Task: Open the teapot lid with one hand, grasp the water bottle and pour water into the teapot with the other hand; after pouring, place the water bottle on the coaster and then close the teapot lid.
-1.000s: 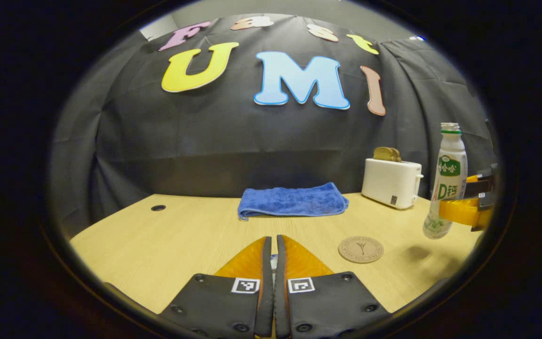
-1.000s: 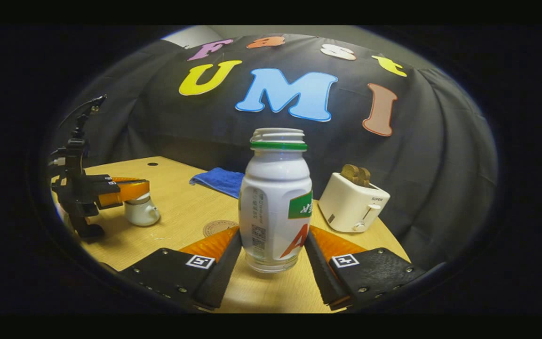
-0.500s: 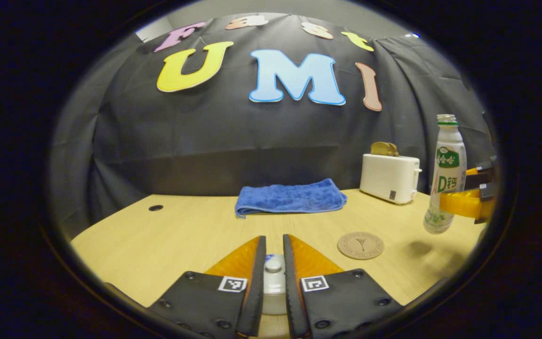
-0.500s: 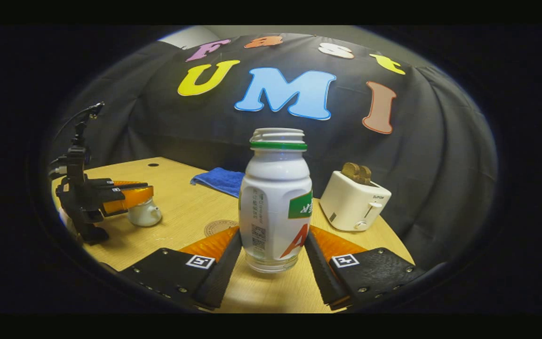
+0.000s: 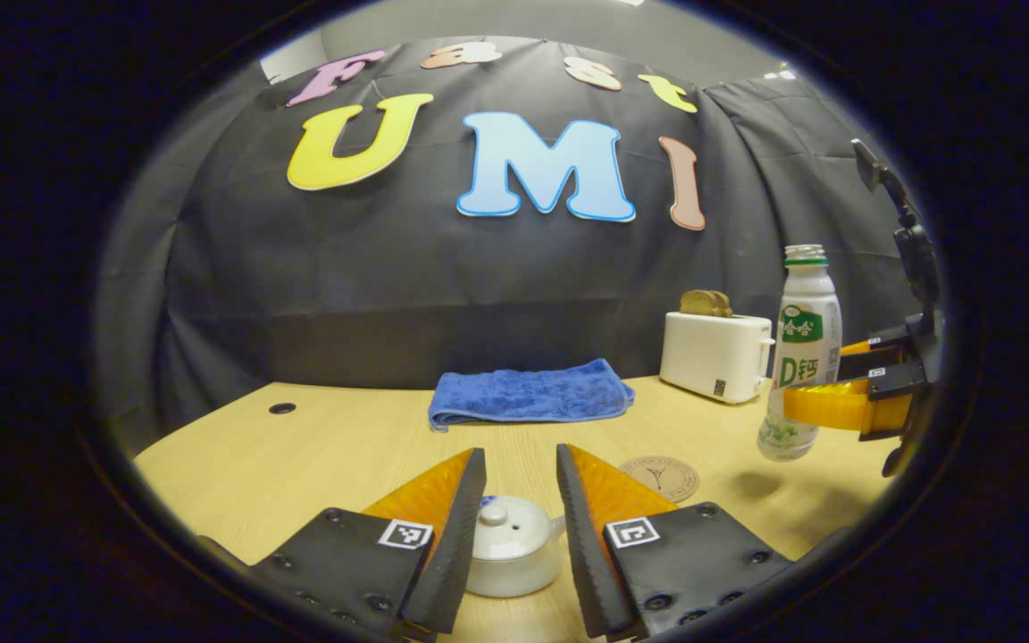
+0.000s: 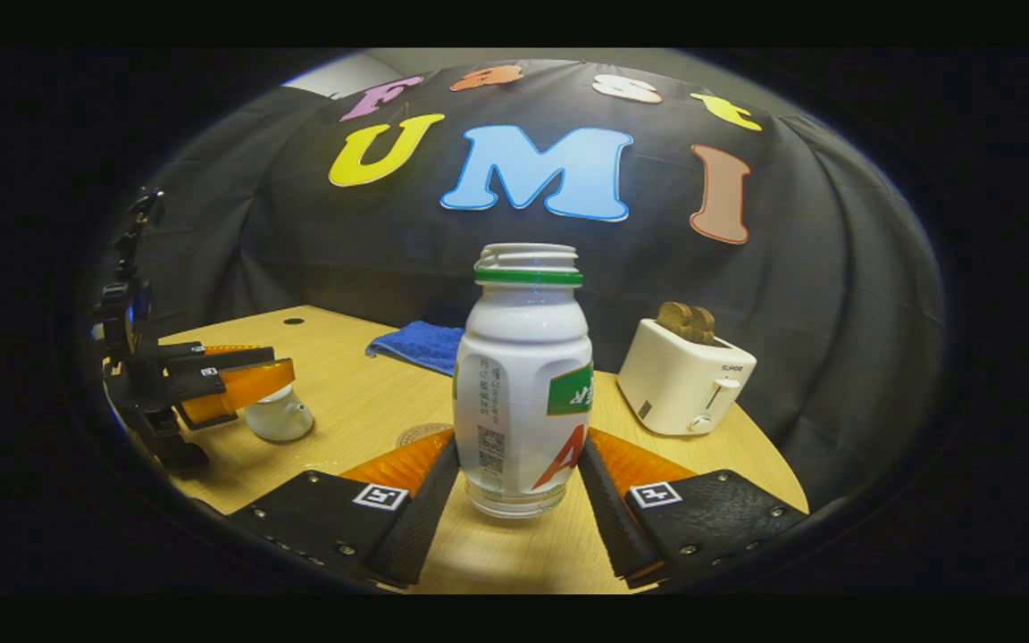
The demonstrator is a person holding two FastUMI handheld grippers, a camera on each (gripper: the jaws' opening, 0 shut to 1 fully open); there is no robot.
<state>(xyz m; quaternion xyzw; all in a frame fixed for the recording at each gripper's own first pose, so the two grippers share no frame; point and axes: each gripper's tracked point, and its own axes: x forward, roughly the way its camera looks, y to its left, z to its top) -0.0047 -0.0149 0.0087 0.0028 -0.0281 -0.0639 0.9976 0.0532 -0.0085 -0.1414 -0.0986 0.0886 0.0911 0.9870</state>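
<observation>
A small white teapot [image 5: 506,554] stands on the table with its lid and knob on, just below and between the fingers of my open left gripper [image 5: 520,451], which touch nothing. In the right gripper view the teapot [image 6: 278,418] sits under the left gripper [image 6: 278,371]. My right gripper [image 6: 519,438] is shut on the lower body of a white, uncapped bottle [image 6: 523,384], held upright. In the left gripper view the bottle [image 5: 798,353] hangs a little above the table at the far right, in the right gripper [image 5: 814,404]. A round coaster [image 5: 659,477] lies between teapot and bottle.
A folded blue towel [image 5: 528,395] lies at the back of the wooden table [image 5: 318,446]. A white toaster [image 5: 715,355] with toast in it stands at the back right, also seen as the toaster [image 6: 684,384] beyond the bottle. A small hole [image 5: 281,408] marks the table's back left.
My left gripper was shut on the lid knob; it has opened, let go and drawn up and back, so the whole lidded teapot shows. The bottle stays gripped and upright.
</observation>
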